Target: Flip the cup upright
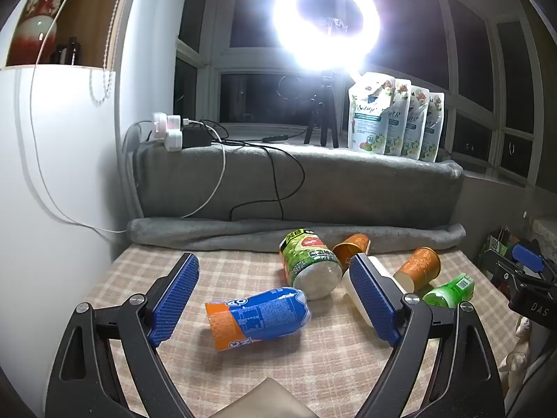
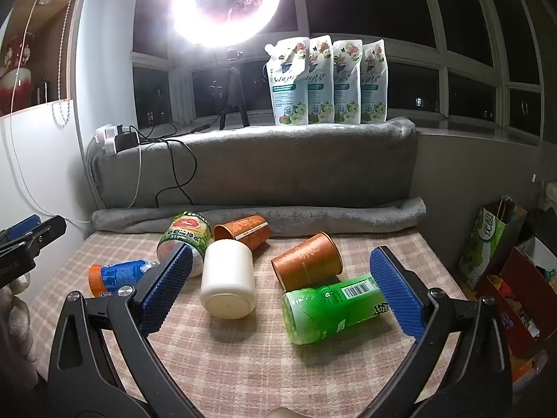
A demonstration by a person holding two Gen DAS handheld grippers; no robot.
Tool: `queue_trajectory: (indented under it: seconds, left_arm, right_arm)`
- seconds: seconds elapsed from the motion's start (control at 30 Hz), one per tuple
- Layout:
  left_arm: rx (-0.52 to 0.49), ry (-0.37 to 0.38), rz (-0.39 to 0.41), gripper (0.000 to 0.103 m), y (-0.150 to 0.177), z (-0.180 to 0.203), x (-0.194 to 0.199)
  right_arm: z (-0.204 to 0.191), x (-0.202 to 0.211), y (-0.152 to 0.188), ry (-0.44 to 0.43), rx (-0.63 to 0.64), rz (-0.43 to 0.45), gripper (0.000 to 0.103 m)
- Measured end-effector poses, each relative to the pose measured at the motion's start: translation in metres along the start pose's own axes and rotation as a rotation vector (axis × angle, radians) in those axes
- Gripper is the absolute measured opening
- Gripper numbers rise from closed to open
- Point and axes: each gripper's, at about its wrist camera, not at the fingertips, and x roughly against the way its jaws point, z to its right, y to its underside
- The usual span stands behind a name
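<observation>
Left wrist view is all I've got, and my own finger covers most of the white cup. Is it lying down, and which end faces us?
Observer: The white cup lies on its side, with its closed bottom toward the grippers.
Operator: Is anything touching its right side?
Observer: No, a strip of bare cloth separates it from the nearer orange cup.
Operator: Is the right gripper ready?
Observer: The right gripper is wide open and holds nothing.
</observation>
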Motion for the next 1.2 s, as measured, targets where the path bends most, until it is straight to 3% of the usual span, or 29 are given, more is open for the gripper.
queue_trajectory:
  seconds: [1.2]
  left_arm:
    - [0.002,0.002,0.002,0.088,0.0010,-0.0002,0.0004]
  right_arm:
    - [-0.0022,-0.0031,0.0006,-0.003,0.007,-0.011,0.103]
